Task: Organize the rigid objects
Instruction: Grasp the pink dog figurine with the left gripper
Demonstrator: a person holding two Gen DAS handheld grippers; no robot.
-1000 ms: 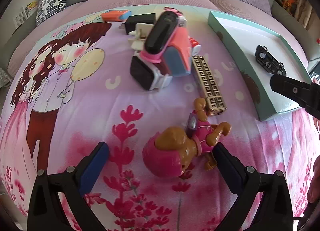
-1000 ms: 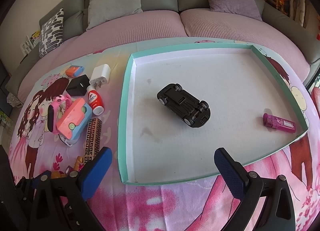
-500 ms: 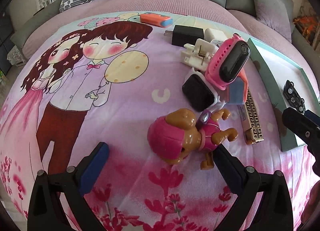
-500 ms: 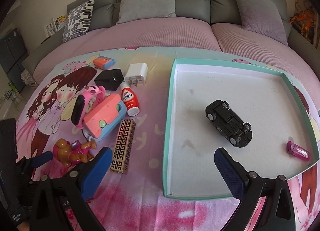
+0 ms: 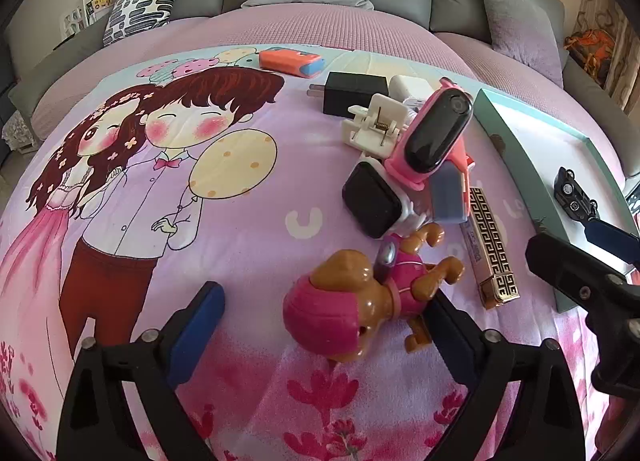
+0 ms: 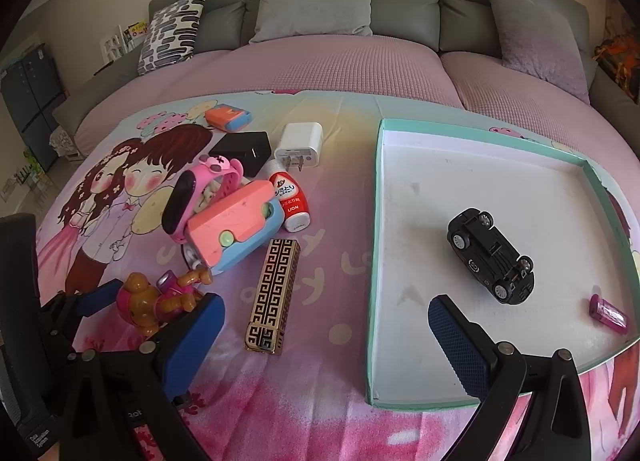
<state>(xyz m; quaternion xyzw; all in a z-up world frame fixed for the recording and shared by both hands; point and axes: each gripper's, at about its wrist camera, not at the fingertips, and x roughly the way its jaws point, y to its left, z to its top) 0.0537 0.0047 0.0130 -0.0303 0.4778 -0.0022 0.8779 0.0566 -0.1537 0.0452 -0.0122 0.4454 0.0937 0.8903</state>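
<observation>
Spread across a grey sofa (image 6: 344, 1): a cartoon-printed sheet (image 5: 168, 197) strewn with toys and gadgets. At right, a teal-rimmed white tray (image 6: 378, 245) holding an overturned black toy car (image 6: 491, 255), wheels up, long axis slanting from upper left to lower right, and a small magenta tube (image 6: 607, 311) near the lower right corner. Left of the tray, a gold-and-black patterned bar (image 6: 273, 294) lying lengthwise toward the camera, beside a pink-and-blue case (image 6: 236, 227), a pink watch (image 5: 436, 133), a red-and-white bottle (image 6: 289, 197), black and white chargers and a white clip (image 5: 376, 127). Nearest the lens, a brown-and-pink toy dog (image 5: 360, 301) on its side, head toward the camera, legs toward the bar. Left gripper (image 5: 320, 317) spread wide but just closing, dog against the right pad, clear of the left one. Right gripper (image 6: 326, 325) spread, empty, straddling the tray's near-left wall.
</observation>
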